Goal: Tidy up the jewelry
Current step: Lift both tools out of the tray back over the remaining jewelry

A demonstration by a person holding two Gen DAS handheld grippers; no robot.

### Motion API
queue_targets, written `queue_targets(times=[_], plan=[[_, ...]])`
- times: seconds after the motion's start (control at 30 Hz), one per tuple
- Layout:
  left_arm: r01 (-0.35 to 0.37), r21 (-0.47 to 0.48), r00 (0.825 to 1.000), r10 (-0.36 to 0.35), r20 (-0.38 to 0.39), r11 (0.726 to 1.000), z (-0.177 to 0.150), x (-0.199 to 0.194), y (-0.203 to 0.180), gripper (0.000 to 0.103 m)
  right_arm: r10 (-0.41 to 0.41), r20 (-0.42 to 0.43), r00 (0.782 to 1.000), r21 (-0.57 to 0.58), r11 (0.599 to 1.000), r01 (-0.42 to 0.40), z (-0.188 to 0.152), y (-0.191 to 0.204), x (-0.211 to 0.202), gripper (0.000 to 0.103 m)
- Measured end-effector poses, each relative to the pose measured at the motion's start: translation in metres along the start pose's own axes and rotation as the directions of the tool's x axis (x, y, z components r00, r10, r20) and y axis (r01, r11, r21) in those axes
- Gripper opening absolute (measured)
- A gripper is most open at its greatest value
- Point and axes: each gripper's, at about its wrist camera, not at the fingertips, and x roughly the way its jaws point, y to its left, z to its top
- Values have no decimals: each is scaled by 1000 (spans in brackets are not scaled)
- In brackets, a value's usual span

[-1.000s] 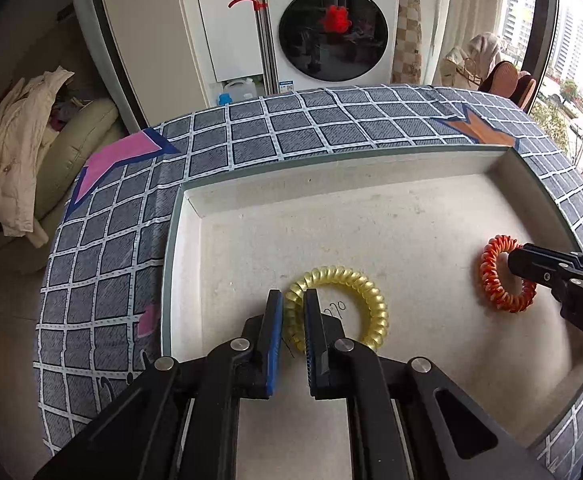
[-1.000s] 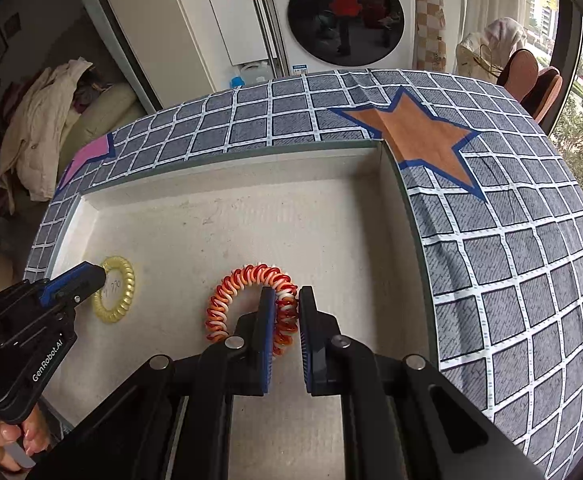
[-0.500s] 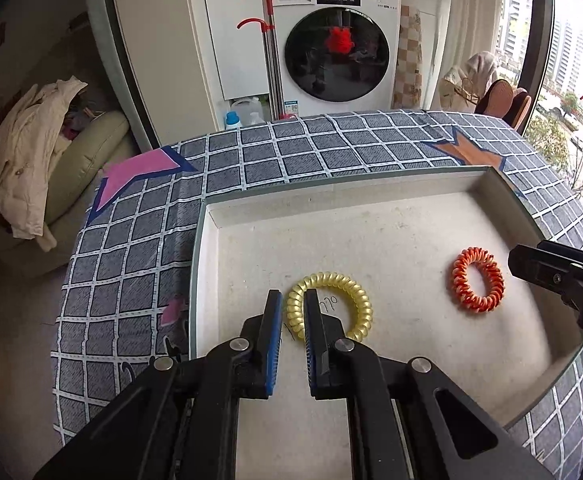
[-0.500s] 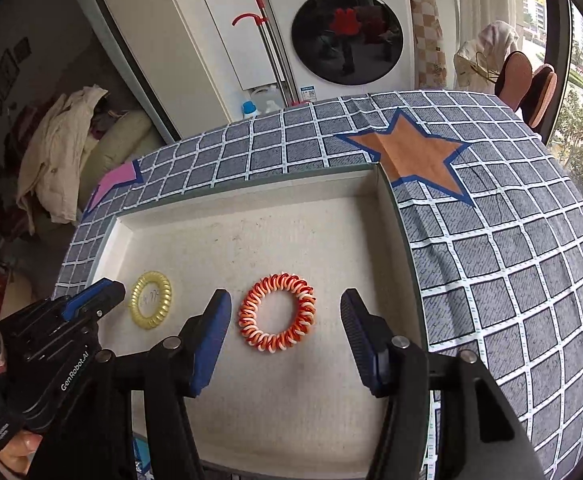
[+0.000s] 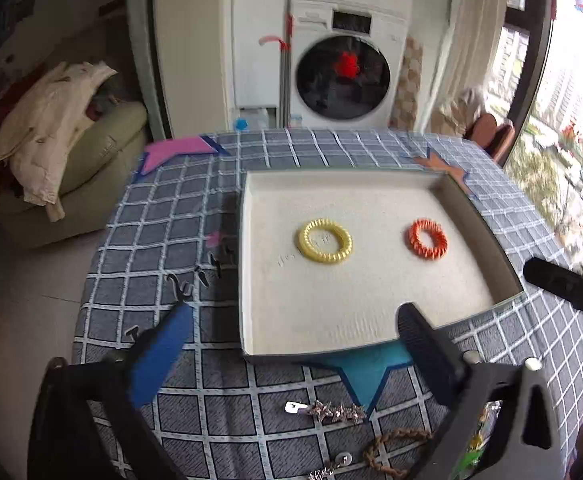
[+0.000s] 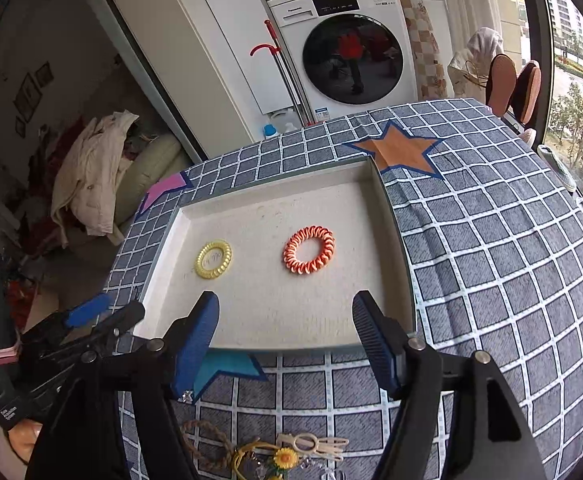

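A table under a grey checked cloth (image 6: 491,280) with coloured stars is carrying a shallow beige tray (image 6: 405,280). Nearer the camera than the tray, a braided brown cord (image 5: 395,450), a sparkly hair clip (image 5: 331,412), a sunflower trinket (image 6: 285,458) and a cream clip (image 6: 315,444) are lying directly on the cloth, all apart from the tray
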Motion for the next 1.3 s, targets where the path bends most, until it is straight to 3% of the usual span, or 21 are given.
queue_targets(times=[0.33, 0.47, 0.63, 0.93, 1.3], plan=[[-63, 14, 998, 63, 23, 998, -57, -36, 1, 103, -12, -33, 999, 20, 1000, 12, -67, -8, -28, 85], [-56, -25, 998, 56, 5, 998, -82, -47, 6, 103, 3, -12, 1000, 15, 1000, -3, -89, -7, -42, 103], [-77, -12, 997, 77, -14, 997, -111, -52, 1, 103, 9, -22, 1000, 11, 1000, -9, -115, -5, -53, 103], [-26, -12, 992, 25, -120, 1000, -149, -41, -4, 103, -73, -99, 992, 20, 997, 76, -156, -10, -55, 103], [-34, -40, 991, 29, -128, 999, -145, -38, -11, 103, -90, -141, 986, 82, 991, 102, -176, -17, -49, 103]])
